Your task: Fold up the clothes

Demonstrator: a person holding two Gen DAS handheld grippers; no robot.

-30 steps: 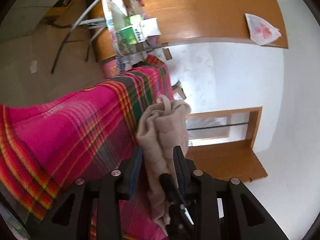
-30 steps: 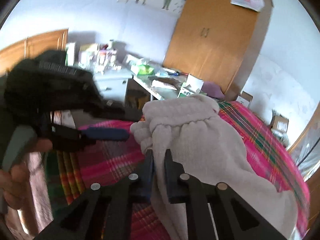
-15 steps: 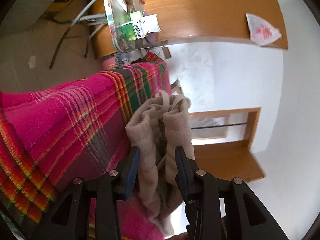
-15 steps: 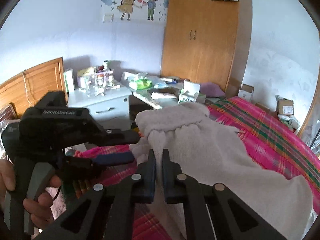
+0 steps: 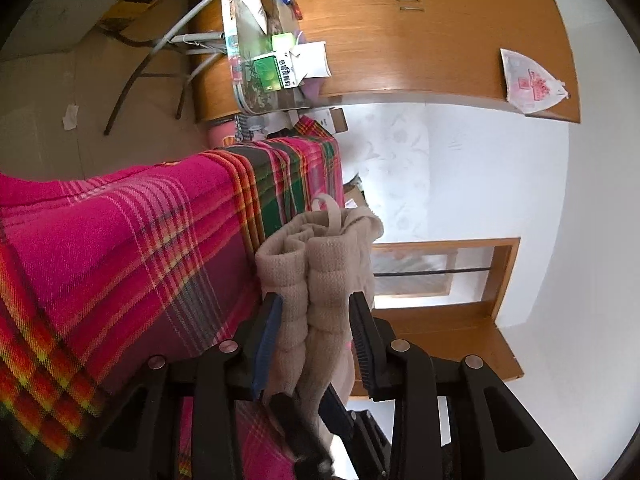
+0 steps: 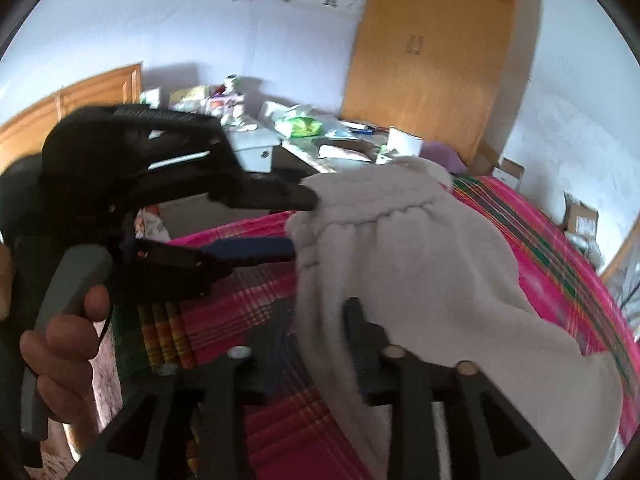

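Observation:
A beige knitted garment [image 5: 320, 264] with a gathered waistband hangs over a pink plaid bedspread [image 5: 120, 260]. My left gripper [image 5: 316, 312] is shut on the bunched waistband, its pads pressing both sides. The right wrist view shows that left gripper [image 6: 298, 220] from the side, clamping the cloth's left edge, with a person's hand [image 6: 68, 344] on its handle. My right gripper [image 6: 318, 320] is lower on the same garment [image 6: 420, 260]. Its jaws are opening, and a fold of cloth lies loosely between them. The rest of the cloth drapes right across the bedspread [image 6: 540, 240].
A wooden wardrobe [image 6: 432, 60] stands at the back. A cluttered table [image 6: 332, 140] and a white nightstand [image 6: 256, 148] lie beyond the bed's far edge. Cardboard boxes [image 6: 580, 216] sit by the right wall.
My right gripper's jaws, pinched tight on the cloth before, now stand apart, and it has dipped slightly. The left gripper still clamps the waistband in the same place.

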